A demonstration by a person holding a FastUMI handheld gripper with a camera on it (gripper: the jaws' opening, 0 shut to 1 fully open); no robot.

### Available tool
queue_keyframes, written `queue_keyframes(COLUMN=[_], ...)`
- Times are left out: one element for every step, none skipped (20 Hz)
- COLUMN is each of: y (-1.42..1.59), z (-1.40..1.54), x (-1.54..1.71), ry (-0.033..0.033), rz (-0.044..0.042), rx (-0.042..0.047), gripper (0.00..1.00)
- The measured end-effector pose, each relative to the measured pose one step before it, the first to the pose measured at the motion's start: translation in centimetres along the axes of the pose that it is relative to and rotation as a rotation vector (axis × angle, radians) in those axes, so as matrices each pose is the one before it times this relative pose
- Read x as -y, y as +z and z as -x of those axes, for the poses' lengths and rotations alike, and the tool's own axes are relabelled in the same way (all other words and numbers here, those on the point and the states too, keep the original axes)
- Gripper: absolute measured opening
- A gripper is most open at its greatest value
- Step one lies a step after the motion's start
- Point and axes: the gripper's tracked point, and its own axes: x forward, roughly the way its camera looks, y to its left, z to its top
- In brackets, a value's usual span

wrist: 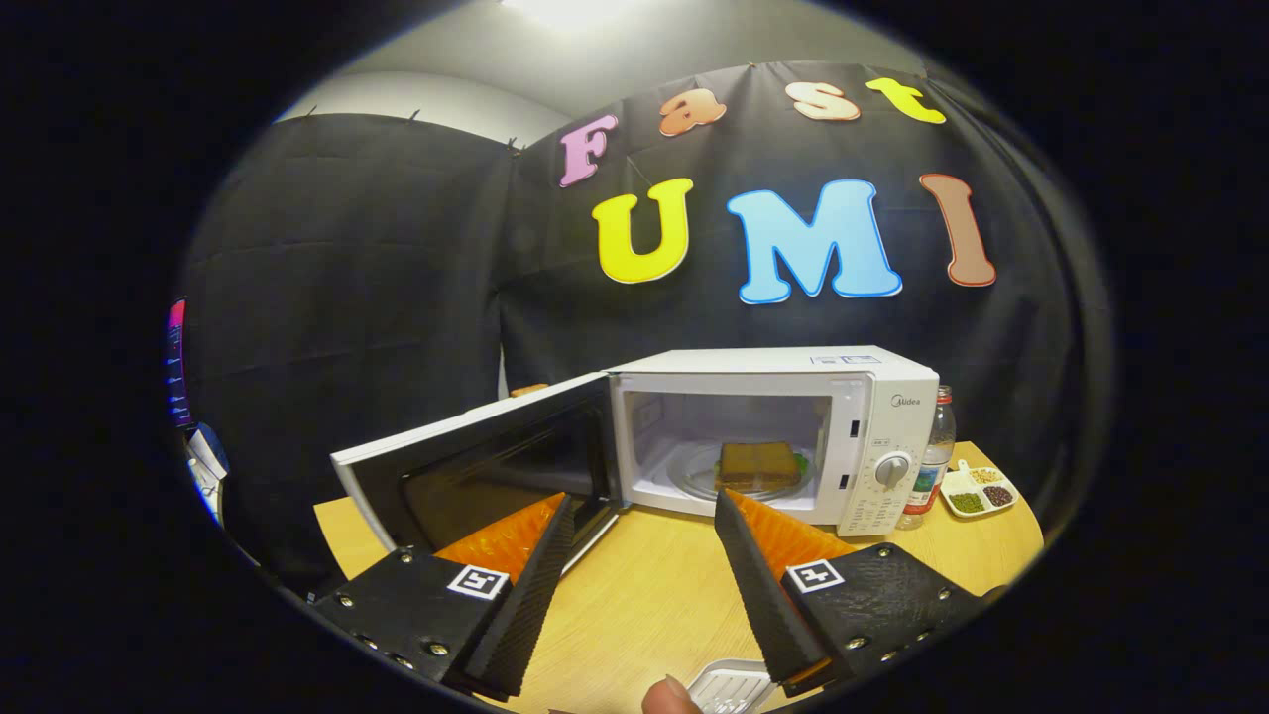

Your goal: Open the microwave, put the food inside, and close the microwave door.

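- Food (pixel 758 464): a brown slab on the glass plate (pixel 694 474) inside the microwave (pixel 793 436), long axis across the cavity.
- Microwave door (pixel 476 466): swung open leftward; the cavity faces the gripper (pixel 642 511).
- Jaws: spread, holding nothing, short of the microwave.
- Wooden tabletop (pixel 644 585): bottle (pixel 932 461) and divided dish (pixel 980 491) near its right edge.
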Motion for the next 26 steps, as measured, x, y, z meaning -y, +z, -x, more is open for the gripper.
queue_keyframes(y=[0.008,-0.101,-0.02,0.007,0.067,-0.127,-0.379,-0.092,0.008,-0.093,-0.083,-0.075,-0.141,-0.117,-0.39,-0.375,-0.471,-0.17,0.066,-0.054,-0.183,0.206,-0.15,-0.211,-0.531,-0.491], z=[0.802,0.613,0.464,0.272,0.108,0.058,-0.256,-0.284,-0.217,-0.325,-0.831,-0.618,-0.776,-0.873,-1.041,-0.943,-1.061,-0.669,-0.946,-0.511,-0.926,-0.533,-0.635,-0.362,-0.494,-0.086], x=[-1.564,-1.7,-1.977,-1.683,-1.678,-1.646,-1.919,-1.601,-1.424,-1.18,-1.144,-0.611,-0.488,-0.431,-0.453,-0.42,-0.855,0.152,0.565,0.164,0.489,0.325,0.331,0.583,-0.066,0.12], ry=[0.03143,0.04414,0.04568,0.04049,0.03469,0.04045,0.04898,0.04338,0.03163,0.01907,0.01593,-0.00345,-0.01096,-0.00604,-0.0063,0.01359,0.02244,-0.01981,-0.02818,-0.00138,-0.01922,-0.01962,-0.02489,-0.02042,-0.00017,0.00285], rz=[0.01289,0.01689,0.01765,0.01638,0.01629,0.01321,0.01156,0.00346,0.00452,0.0063,0.00312,0.00029,-0.00579,-0.01107,-0.01217,-0.0174,-0.01539,-0.00248,-0.00909,-0.00108,0.00081,0.00205,0.00928,0.00867,0.00598,-0.00151], rx=[0.00462,-0.00022,0.00274,0.0075,0.00695,-0.00255,-0.00483,-0.00215,0.00262,0.00098,0.00523,0.00496,0.00327,-0.00152,-0.01154,-0.01612,-0.01729,-0.00989,-0.0007,0.00133,-0.00171,0.0072,-0.0006,-0.0083,-0.00981,-0.01672], gripper=[0.87,0.87,0.87,0.87,0.87,0.87,0.87,0.85,0.84,0.83,0.74,0.7,0.6,0.53,0.39,0.33,0.3,0.3,0.16,0.03,0.05,0.05,0.05,0.05,0.05,0.03])
